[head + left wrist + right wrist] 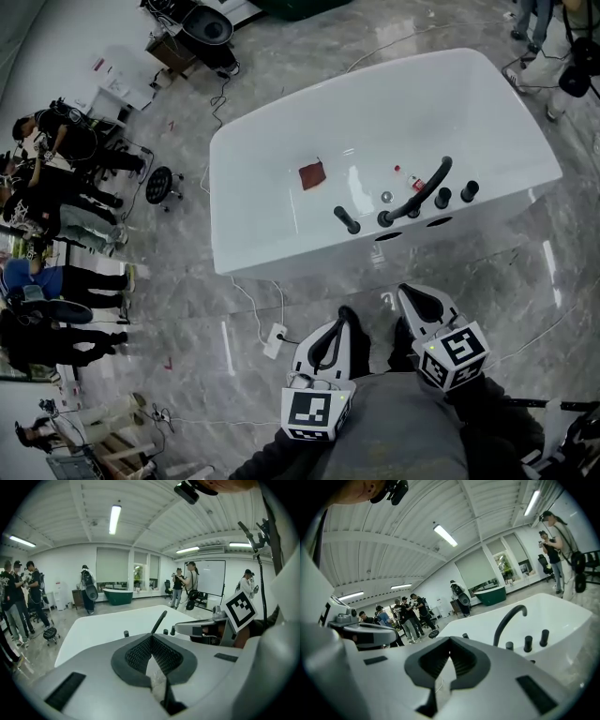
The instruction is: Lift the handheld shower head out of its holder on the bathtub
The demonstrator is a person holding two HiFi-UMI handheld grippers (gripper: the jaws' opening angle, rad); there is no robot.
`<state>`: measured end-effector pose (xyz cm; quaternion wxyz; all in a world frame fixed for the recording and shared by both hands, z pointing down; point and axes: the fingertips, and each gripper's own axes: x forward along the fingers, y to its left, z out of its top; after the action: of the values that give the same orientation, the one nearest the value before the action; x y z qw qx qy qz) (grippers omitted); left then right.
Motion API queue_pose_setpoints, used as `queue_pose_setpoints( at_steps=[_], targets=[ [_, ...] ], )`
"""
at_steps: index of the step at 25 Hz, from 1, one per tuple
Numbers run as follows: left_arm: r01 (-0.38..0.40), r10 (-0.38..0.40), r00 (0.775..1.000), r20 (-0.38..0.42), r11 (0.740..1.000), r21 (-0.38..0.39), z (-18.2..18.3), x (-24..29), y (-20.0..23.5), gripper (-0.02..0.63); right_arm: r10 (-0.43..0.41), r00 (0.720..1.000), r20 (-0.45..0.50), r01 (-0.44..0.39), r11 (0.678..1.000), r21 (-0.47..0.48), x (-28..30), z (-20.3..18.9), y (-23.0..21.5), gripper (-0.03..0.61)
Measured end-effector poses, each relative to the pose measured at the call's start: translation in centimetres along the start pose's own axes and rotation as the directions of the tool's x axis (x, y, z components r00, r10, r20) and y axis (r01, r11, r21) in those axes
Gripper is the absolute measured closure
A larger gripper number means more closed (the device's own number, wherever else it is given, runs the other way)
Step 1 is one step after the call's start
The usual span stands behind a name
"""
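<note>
Left gripper [343, 319] and right gripper [409, 294] both have their jaws pressed together on nothing. Ahead of them, the handheld shower head [347, 220] stands on the bathtub [281, 159] rim, its holder too small to make out.

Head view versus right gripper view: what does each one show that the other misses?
Only the head view shows the dark red square patch inside the white bathtub and the white power strip beside it. Only the right gripper view shows the ceiling strip lights and a dark green bathtub far off. Both show the white bathtub, its black curved spout and black knobs.
</note>
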<state>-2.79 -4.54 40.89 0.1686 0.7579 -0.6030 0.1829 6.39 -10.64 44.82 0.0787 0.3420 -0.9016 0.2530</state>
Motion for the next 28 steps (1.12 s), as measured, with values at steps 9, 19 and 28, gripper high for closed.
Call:
queue_pose_setpoints(
  at_steps=[9, 19, 28],
  targets=[
    [0.039, -0.038, 0.998, 0.043, 0.999, -0.021, 1.3, 4.4, 4.3, 0.611, -0.038, 0.999, 0.001, 0.038, 0.999, -0.025, 4.8, 1.7, -1.3, 0.575],
    [0.069, -0.068, 0.996, 0.053, 0.997, -0.031, 3.0, 10.0, 11.6, 0.611, -0.080, 0.997, -0.001, 0.080, 0.996, -0.042, 12.7, 3.9, -2.4, 0.575],
    [0.092, -0.089, 0.995, 0.046, 0.993, -0.077, 2.6, 11.6, 17.7, 0.611, -0.116, 0.993, -0.032, 0.114, 0.991, -0.067, 18.5, 4.6, -1.1, 0.575]
  ],
)
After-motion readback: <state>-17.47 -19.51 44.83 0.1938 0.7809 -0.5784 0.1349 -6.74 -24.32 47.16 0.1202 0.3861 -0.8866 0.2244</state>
